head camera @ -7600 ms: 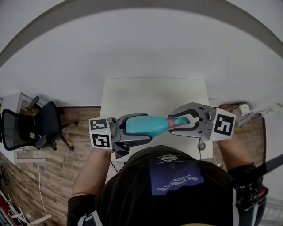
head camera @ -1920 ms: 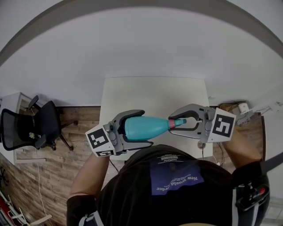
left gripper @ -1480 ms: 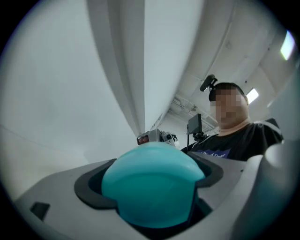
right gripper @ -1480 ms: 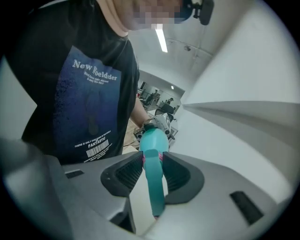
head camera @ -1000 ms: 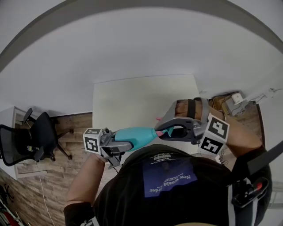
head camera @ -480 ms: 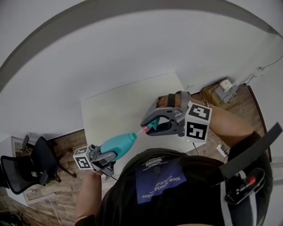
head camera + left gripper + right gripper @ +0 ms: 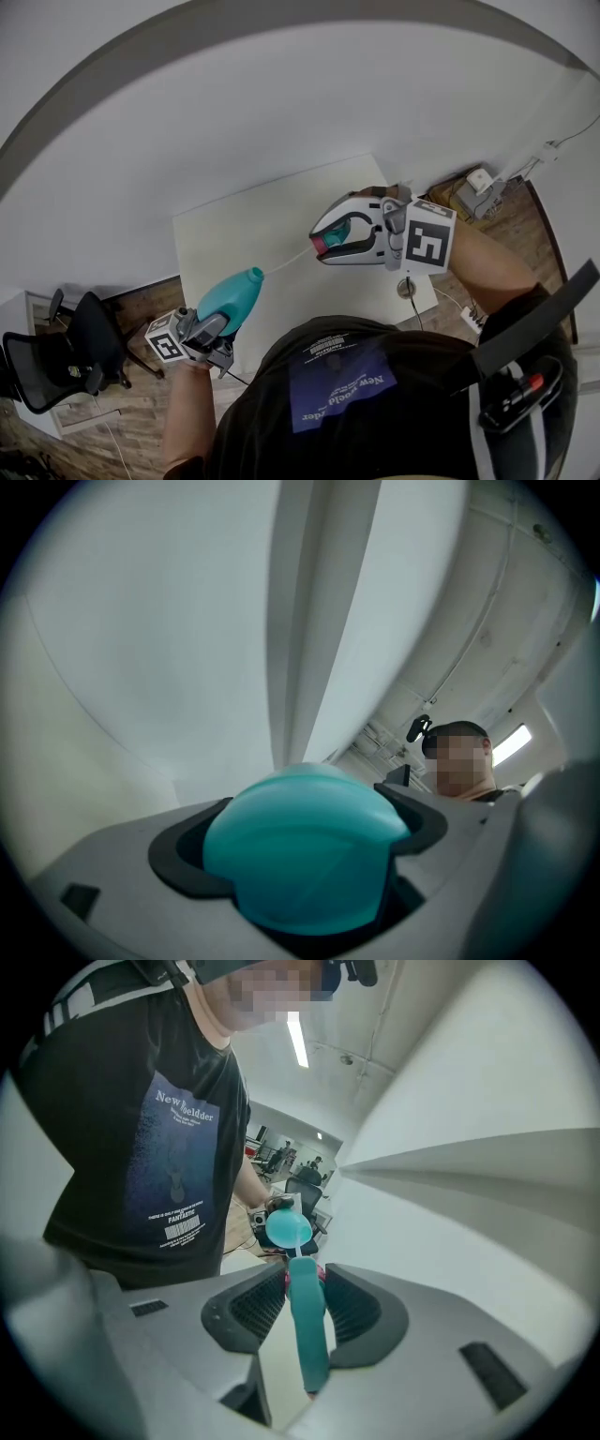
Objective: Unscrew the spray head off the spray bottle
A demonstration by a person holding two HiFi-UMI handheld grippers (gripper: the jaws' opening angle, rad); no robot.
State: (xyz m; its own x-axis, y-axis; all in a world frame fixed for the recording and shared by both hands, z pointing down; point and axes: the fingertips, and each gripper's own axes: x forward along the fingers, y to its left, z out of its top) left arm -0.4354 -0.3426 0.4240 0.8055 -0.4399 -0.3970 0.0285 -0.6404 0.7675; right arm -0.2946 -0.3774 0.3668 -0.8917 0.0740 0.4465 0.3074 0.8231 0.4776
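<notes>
While the left gripper (image 7: 217, 317) clamps the teal spray bottle (image 7: 231, 292), the spray head (image 7: 330, 238) is off it.
Over the white table (image 7: 244, 225), the right gripper (image 7: 325, 242) pinches the spray head between part-closed jaws, its thin tube (image 7: 286, 260) reaching toward the bottle's neck.

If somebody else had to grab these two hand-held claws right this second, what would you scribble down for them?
Grippers: the left gripper is shut on the teal spray bottle, neck aimed toward the other hand. The right gripper is shut on the spray head, over the white table.
Done: the head is unscrewed and apart from the neck.
Unclear: the thin dip tube runs toward the bottle's mouth; I cannot tell whether its tip is out.
Left: probably draw the tube fully clear.
</notes>
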